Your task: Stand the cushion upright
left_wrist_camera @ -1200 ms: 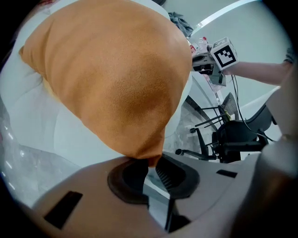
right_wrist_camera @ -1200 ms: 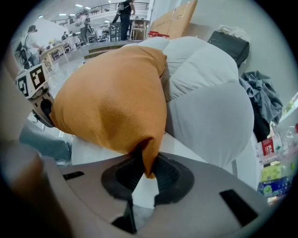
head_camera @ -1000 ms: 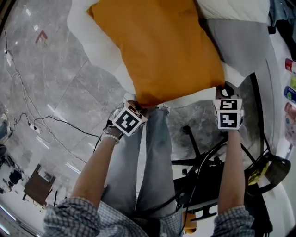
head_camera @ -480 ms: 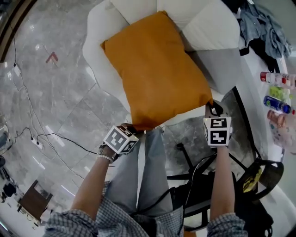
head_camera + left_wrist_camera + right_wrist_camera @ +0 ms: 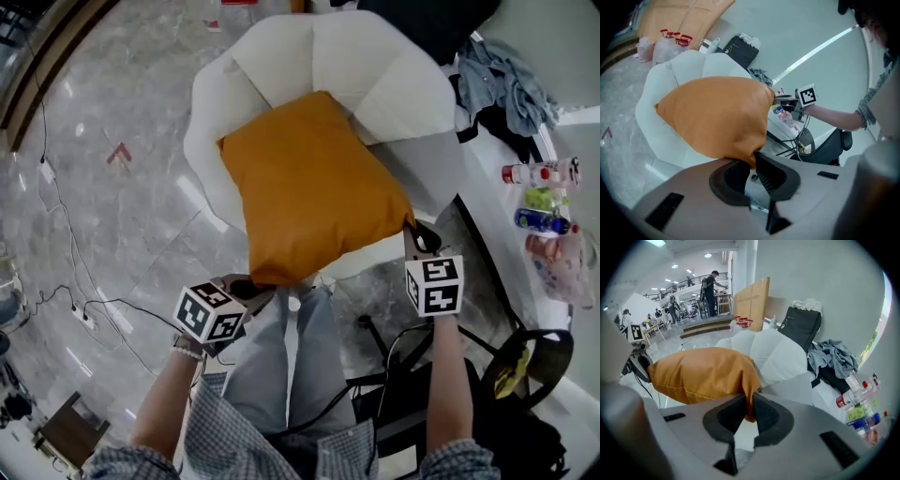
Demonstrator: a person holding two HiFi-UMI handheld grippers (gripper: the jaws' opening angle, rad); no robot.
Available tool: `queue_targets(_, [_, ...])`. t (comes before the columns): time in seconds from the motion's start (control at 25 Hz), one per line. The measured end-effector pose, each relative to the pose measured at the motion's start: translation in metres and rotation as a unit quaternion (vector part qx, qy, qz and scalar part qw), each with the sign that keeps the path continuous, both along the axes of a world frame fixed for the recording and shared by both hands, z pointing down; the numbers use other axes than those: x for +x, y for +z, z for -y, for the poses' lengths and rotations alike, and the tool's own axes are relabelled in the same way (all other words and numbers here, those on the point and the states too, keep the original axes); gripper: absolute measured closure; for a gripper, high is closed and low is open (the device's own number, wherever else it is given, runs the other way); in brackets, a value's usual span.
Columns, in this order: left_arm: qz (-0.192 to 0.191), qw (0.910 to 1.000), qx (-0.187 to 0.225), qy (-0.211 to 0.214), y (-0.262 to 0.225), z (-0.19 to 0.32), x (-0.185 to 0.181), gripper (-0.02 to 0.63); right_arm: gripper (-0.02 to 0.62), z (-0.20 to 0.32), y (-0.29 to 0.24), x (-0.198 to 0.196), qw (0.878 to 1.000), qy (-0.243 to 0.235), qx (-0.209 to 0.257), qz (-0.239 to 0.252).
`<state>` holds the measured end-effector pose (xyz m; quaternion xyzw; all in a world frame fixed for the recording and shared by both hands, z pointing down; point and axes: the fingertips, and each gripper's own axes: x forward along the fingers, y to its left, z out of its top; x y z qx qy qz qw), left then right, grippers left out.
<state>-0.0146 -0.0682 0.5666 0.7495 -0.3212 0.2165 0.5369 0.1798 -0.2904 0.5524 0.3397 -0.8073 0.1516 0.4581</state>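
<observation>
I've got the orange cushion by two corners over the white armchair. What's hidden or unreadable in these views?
1. Head view: the orange fabric cushion covers the seat of the white padded armchair, so contact along its far edge is hidden.
2. Head view: the plastic bottles at right, labels too small.
3. Right gripper view: the people in the far hall, too small to follow.

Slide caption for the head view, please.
Left gripper and right gripper pinch the near corners of a puffy orange fabric cushion over a white padded armchair.

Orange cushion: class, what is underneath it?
A white armchair: its backrest and arms show around the orange cushion. Most of the seat beneath is covered, so anything on it cannot be seen.
</observation>
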Motion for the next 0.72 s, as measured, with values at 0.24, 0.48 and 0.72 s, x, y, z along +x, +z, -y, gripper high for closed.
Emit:
queue_targets(0.24, [-0.012,0.9947,0.074,-0.071,-0.062,0.042,-0.044,0.563,0.552,-0.003,-0.032,-0.008,0.997,0.037,-0.018,0.070])
queue_targets(0.48, [0.001,0.9855,0.143,-0.091,-0.103,0.091,-0.077,0.562,0.552,0.014,-0.075,-0.031,0.985,0.064,-0.008,0.158])
queue_targets(0.72, [0.038,0.9692,0.215,-0.114,-0.131,0.155,-0.104,0.562,0.552,0.033,-0.103,-0.043,0.975,0.072,0.002,0.210])
